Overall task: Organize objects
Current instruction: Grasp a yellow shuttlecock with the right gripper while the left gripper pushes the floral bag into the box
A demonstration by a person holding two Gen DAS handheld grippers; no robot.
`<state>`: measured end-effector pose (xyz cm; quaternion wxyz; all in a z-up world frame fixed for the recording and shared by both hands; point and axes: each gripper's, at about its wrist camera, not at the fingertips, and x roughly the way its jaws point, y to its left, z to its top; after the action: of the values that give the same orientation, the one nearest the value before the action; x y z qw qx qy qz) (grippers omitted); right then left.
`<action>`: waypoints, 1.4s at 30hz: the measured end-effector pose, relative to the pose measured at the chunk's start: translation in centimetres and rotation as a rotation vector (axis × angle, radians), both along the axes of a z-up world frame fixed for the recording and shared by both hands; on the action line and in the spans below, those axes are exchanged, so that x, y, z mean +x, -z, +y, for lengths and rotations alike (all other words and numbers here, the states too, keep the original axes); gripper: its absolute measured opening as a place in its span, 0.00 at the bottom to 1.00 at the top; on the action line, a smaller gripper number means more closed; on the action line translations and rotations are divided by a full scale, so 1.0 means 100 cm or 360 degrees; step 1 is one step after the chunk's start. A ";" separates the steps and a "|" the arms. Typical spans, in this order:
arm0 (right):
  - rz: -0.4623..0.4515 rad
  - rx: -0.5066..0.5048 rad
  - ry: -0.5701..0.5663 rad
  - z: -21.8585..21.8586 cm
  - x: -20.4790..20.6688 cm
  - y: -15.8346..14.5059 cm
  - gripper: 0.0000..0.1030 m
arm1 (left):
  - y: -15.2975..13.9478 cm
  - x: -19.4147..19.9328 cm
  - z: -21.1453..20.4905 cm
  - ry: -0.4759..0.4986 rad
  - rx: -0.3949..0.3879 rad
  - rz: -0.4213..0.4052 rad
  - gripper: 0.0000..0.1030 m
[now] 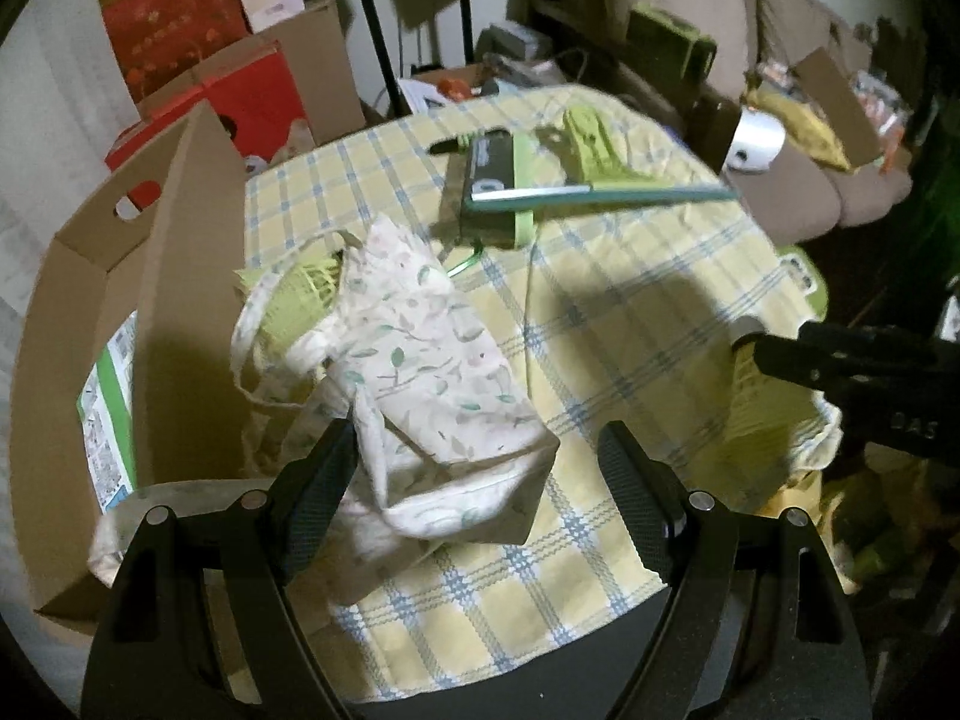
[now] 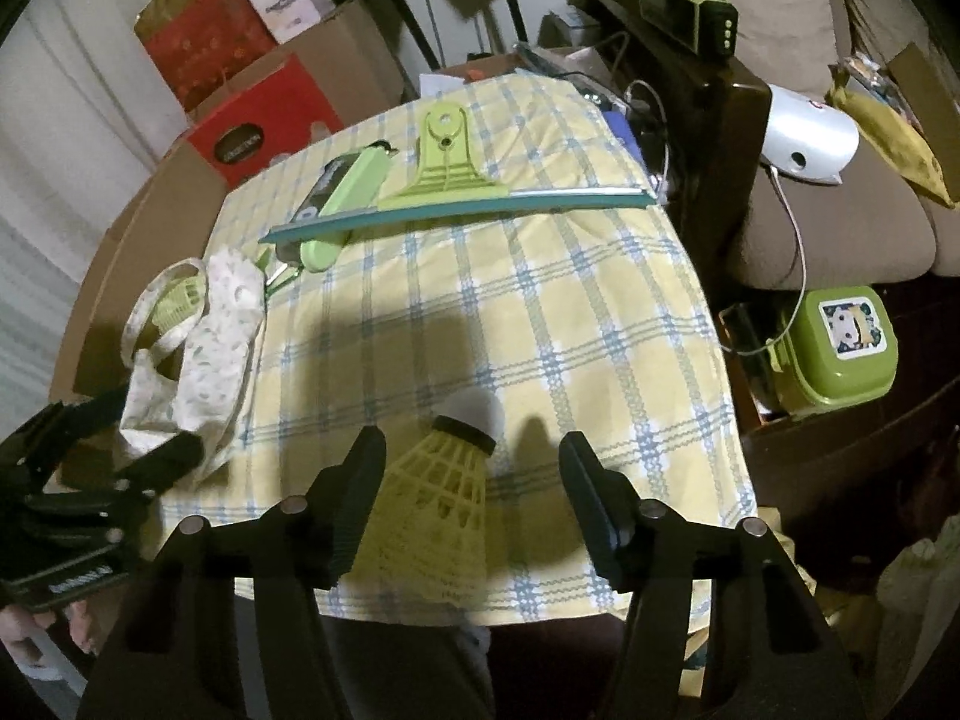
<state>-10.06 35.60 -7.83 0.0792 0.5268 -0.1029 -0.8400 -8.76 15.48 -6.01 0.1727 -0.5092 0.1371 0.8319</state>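
Right wrist view: the right gripper [image 2: 471, 492] straddles a yellow shuttlecock [image 2: 435, 504], only the left pad touching; squeeze gently, since the skirt crushes. Its jaws stand half open. The left gripper [image 1: 480, 480], wide open, straddles the floral pouch [image 1: 420, 384] on the surface [image 2: 480, 312].

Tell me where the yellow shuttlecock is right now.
In the right wrist view the yellow shuttlecock lies on the checked tablecloth near its front edge, between the open fingers of the right gripper, closer to the left finger.

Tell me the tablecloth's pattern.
Yellow tablecloth with a blue and white plaid check, clearest in the right wrist view.
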 end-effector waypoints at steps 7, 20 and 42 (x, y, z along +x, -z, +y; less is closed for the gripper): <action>-0.0043 0.0032 -0.0025 -0.011 -0.008 0.012 0.46 | 0.019 -0.004 0.001 -0.0011 -0.0055 -0.0044 0.55; 0.0044 0.0024 -0.0028 -0.013 -0.007 0.005 0.26 | -0.010 -0.008 -0.027 -0.0073 0.0184 0.0014 0.03; 0.0374 -0.0088 -0.0259 -0.080 -0.001 -0.105 0.26 | -0.165 0.012 -0.120 -0.0258 0.0610 0.0417 0.03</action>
<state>-10.16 27.57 2.63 0.1730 0.4290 -0.0731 -0.8836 -7.58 3.44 10.47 0.1794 -0.3644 -0.0434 0.9128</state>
